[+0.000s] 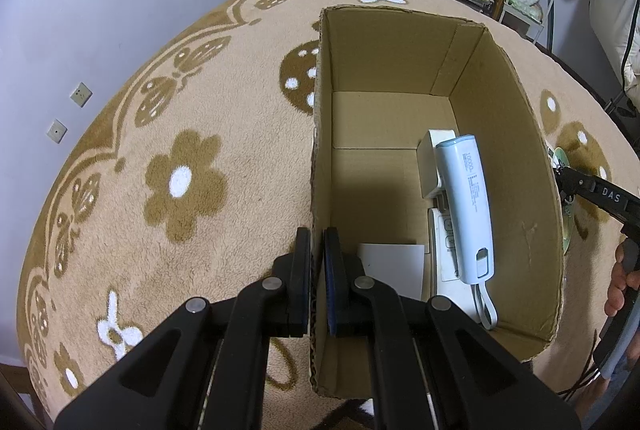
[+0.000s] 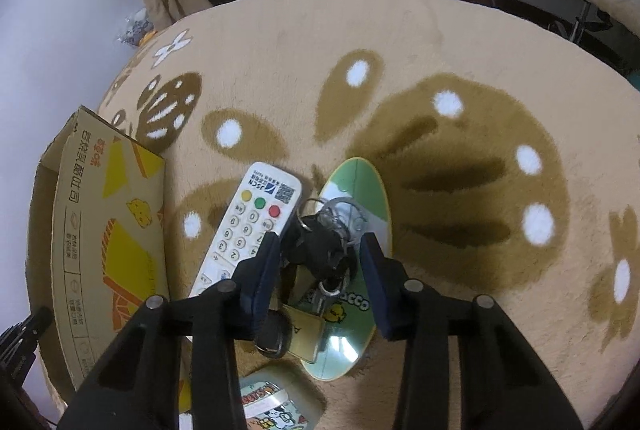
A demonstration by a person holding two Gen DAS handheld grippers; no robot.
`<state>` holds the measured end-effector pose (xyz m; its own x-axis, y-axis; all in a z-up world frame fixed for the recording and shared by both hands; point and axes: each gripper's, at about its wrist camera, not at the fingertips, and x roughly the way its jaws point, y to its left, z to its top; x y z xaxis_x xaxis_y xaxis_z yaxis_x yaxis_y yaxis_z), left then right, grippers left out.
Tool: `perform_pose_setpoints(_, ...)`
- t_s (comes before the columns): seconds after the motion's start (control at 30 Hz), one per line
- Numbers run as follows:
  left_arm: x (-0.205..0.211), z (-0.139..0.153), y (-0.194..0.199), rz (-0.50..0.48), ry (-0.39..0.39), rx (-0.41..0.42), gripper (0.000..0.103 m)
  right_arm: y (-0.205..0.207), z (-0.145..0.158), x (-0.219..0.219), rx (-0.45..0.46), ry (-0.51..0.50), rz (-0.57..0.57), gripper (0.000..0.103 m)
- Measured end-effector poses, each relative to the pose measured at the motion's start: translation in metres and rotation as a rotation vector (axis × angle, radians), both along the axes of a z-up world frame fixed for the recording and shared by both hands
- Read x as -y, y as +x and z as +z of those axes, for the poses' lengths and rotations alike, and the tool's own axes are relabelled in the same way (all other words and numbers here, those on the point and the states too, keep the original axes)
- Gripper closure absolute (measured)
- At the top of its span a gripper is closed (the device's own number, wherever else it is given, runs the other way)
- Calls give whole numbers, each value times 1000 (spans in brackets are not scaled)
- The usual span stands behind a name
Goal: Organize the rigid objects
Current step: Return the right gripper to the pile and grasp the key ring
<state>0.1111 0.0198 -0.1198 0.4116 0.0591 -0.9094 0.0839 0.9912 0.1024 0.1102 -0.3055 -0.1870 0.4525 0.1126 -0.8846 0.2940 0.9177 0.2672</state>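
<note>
**Left gripper clamps the box wall while the right gripper straddles the keys**

The left gripper (image 1: 317, 254) pinches the near-left wall of the open cardboard box (image 1: 500, 134), its 2 pads pressed flat on either side of the corrugated edge, 1 outside and 1 inside. The box stands on a beige carpet (image 1: 168, 110) with brown flowers and white dots.

Inside the box, toward its right wall, a pale blue power bank (image 1: 466, 206) lies lengthwise, its white loop cord trailing toward the near wall. It rests partly on a white charger block (image 1: 430, 166) and on a white flat device with buttons (image 1: 442, 254). A white card (image 1: 390, 266) lies on the box floor near the near-left corner.

In the right wrist view, the right gripper (image 2: 320, 250) points down at a bunch of keys (image 2: 324, 242) with black heads and metal rings. Its jaws stand at a middling width, 1 pad on each side of the bunch; whether the pads already press on the keys cannot be told. The keys lie on a green disc (image 2: 372, 190) flat on the carpet, well outside the box's right wall. A brass padlock (image 2: 306, 336) lies on the disc's near part, touching the keys. A white remote control (image 2: 248, 226) lies just left of the keys, between them and the box's printed outer wall. A small printed tin (image 2: 272, 406) sits near the bottom edge of that view.
</note>
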Motion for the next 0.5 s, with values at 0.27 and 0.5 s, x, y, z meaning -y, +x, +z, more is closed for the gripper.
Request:
perform_pose_setpoints(0.27, 3, -1, -1, -2, 10, -2, 97, 2, -8, 0, -1, -25, -23, 73)
perform_pose_setpoints(0.5, 2, -1, 0, -3, 10, -2, 97, 6, -10, -10, 32, -118, -5, 72)
